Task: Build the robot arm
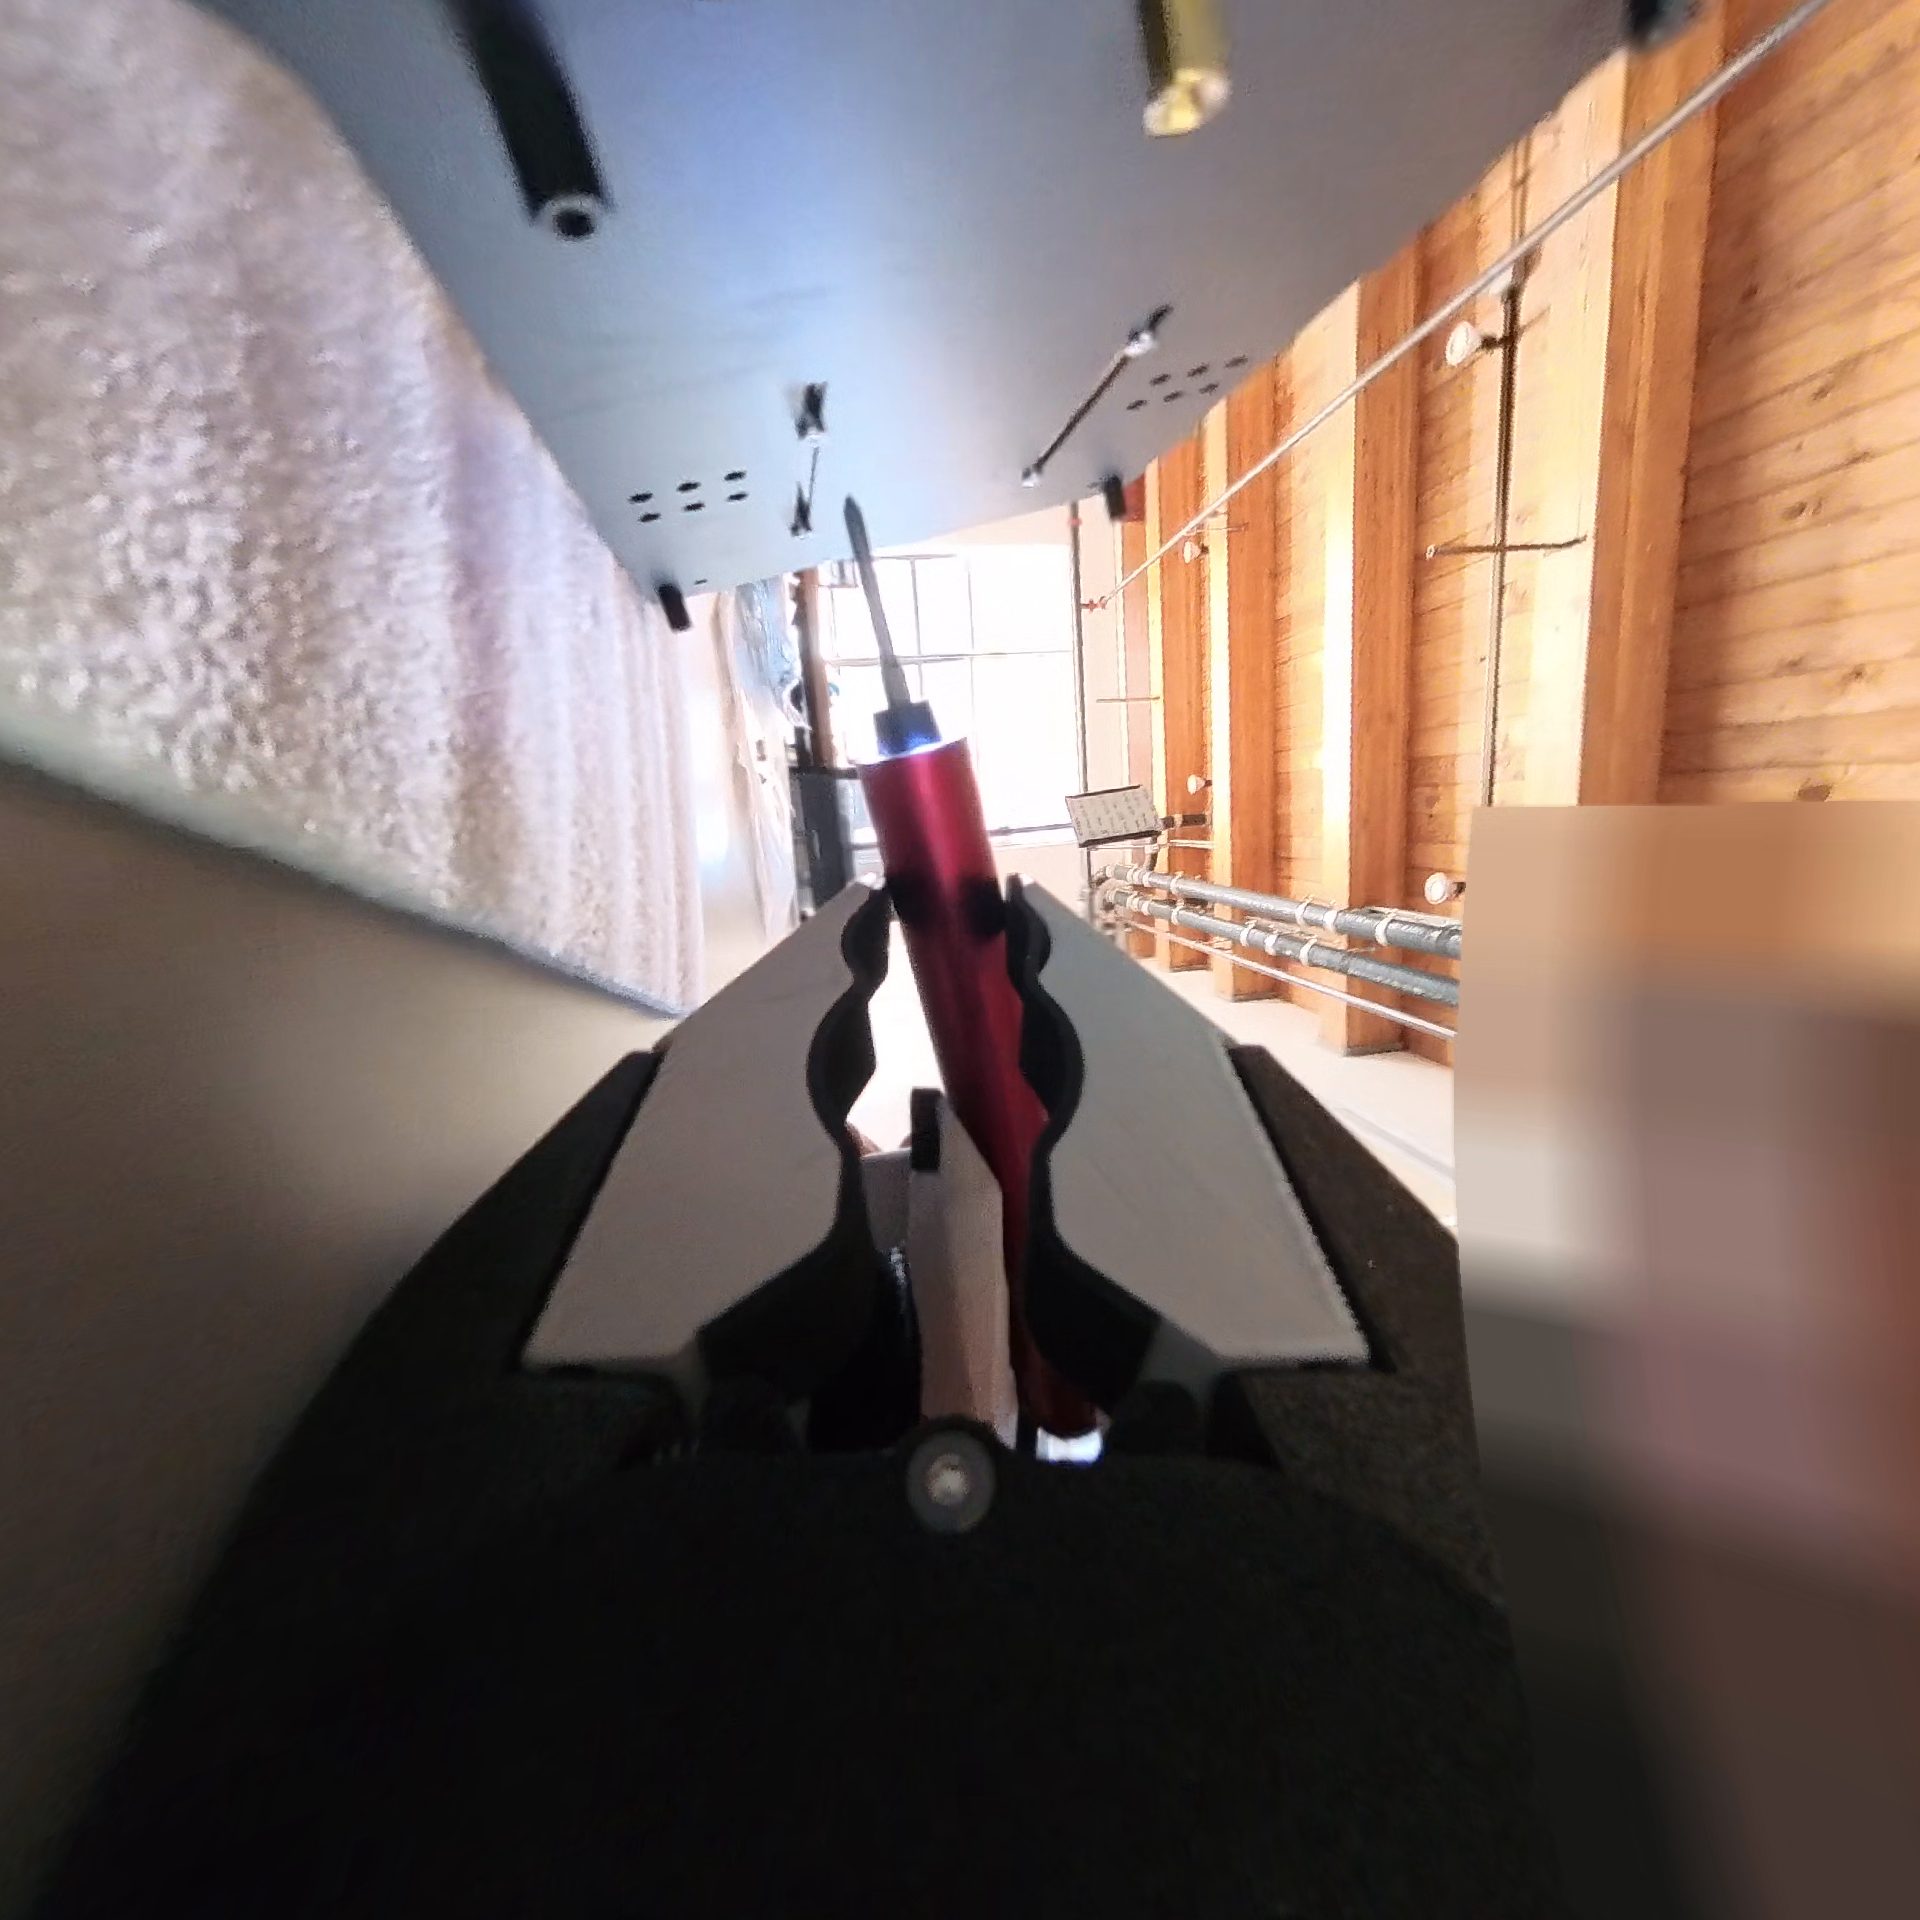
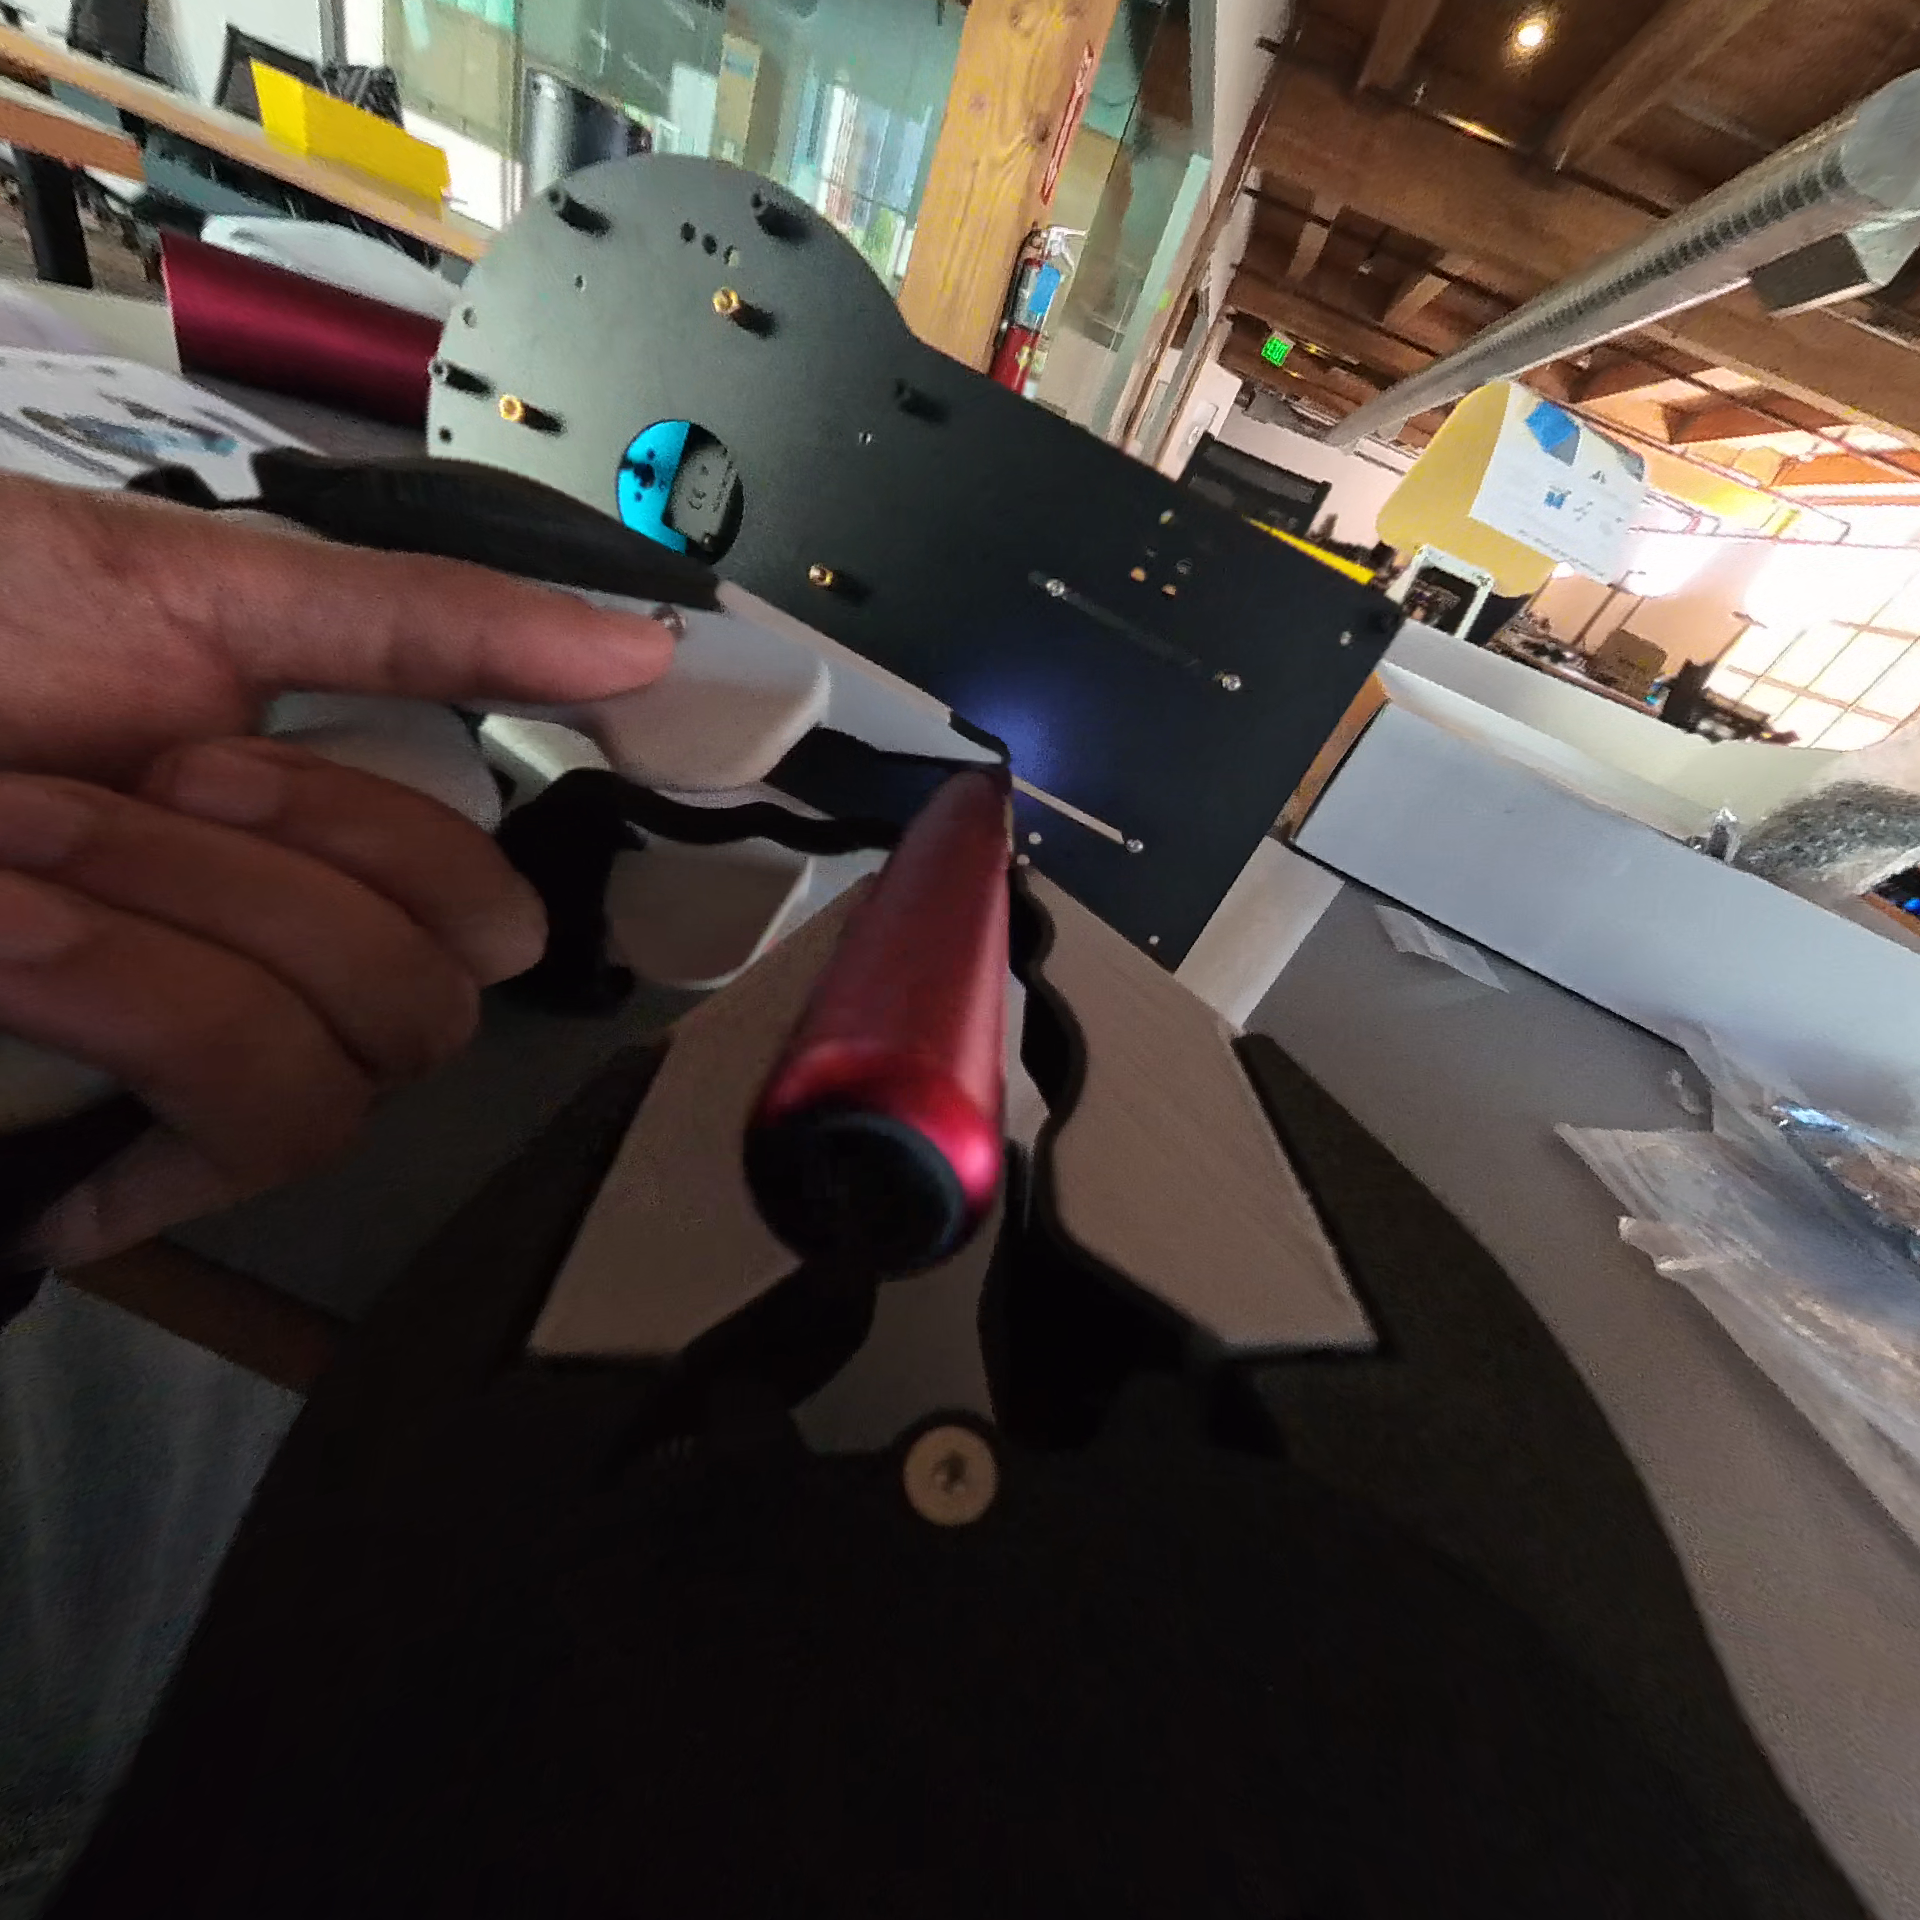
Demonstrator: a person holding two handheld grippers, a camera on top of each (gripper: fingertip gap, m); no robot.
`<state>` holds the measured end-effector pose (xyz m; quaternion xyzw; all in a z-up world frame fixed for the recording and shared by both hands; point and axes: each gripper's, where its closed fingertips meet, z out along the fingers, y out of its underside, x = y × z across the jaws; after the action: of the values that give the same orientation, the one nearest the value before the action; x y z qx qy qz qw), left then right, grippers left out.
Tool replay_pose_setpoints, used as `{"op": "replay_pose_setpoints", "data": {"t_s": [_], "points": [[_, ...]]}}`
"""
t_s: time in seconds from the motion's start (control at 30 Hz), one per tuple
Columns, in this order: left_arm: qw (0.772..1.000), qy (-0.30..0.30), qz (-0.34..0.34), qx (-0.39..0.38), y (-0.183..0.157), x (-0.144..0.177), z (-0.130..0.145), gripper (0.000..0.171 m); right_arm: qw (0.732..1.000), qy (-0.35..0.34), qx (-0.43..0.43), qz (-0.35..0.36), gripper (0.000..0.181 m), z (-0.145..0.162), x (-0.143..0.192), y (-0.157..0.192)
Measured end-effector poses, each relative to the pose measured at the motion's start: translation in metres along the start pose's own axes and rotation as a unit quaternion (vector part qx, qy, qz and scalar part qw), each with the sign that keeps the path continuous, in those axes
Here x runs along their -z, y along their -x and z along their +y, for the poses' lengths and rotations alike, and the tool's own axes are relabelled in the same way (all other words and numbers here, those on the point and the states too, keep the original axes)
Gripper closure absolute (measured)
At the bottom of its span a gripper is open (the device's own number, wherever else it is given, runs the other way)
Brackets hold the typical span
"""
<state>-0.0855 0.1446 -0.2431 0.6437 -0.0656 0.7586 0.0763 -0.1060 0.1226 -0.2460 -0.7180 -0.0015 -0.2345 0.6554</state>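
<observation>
Wooden beams and a white textured surface frame the left wrist view, where the left gripper point(image 1: 945, 904) is clamped on a red screwdriver point(image 1: 925, 831), its bit close to a screw on a dark plate point(image 1: 831, 260), not clearly touching. The right wrist view adds a hand point(image 2: 208, 831) holding that gripper and the plate standing on a grey table point(image 2: 1455, 1091). The handle's rear lies between the right gripper point(image 2: 945, 904) fingers; whether they squeeze it, I cannot tell.
</observation>
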Motion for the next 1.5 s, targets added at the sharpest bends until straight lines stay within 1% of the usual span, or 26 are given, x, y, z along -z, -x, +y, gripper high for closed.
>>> {"op": "replay_pose_setpoints", "data": {"t_s": [0.07, 0.13, 0.37, 0.67, 0.97, 1.07, 1.5], "points": [[1.000, -0.002, 0.003, -0.007, -0.001, 0.001, 0.000, 0.152, 1.000, -0.003, -0.024, 0.000, 0.162, 0.000, -0.001, -0.002], [1.000, 0.001, 0.003, -0.005, -0.001, 0.000, 0.000, 0.151, 1.000, -0.005, -0.025, 0.003, 0.162, -0.001, -0.001, -0.002], [1.000, -0.005, -0.019, 0.001, 0.006, -0.002, -0.005, 0.151, 0.998, 0.028, -0.047, -0.005, 0.162, 0.005, -0.007, -0.004], [1.000, -0.014, -0.017, -0.005, 0.004, -0.009, -0.006, 0.151, 0.998, 0.035, -0.051, 0.004, 0.162, 0.005, -0.009, -0.010], [1.000, -0.007, -0.015, -0.011, 0.003, -0.013, -0.008, 0.151, 0.997, 0.045, -0.066, 0.004, 0.160, 0.007, -0.011, -0.012], [1.000, -0.008, -0.014, -0.011, 0.003, -0.012, -0.008, 0.151, 0.996, 0.044, -0.075, -0.003, 0.160, 0.007, -0.011, -0.012], [1.000, -0.006, -0.011, -0.004, 0.004, -0.011, -0.007, 0.151, 0.997, 0.043, -0.068, -0.001, 0.161, 0.007, -0.010, -0.011]]}}
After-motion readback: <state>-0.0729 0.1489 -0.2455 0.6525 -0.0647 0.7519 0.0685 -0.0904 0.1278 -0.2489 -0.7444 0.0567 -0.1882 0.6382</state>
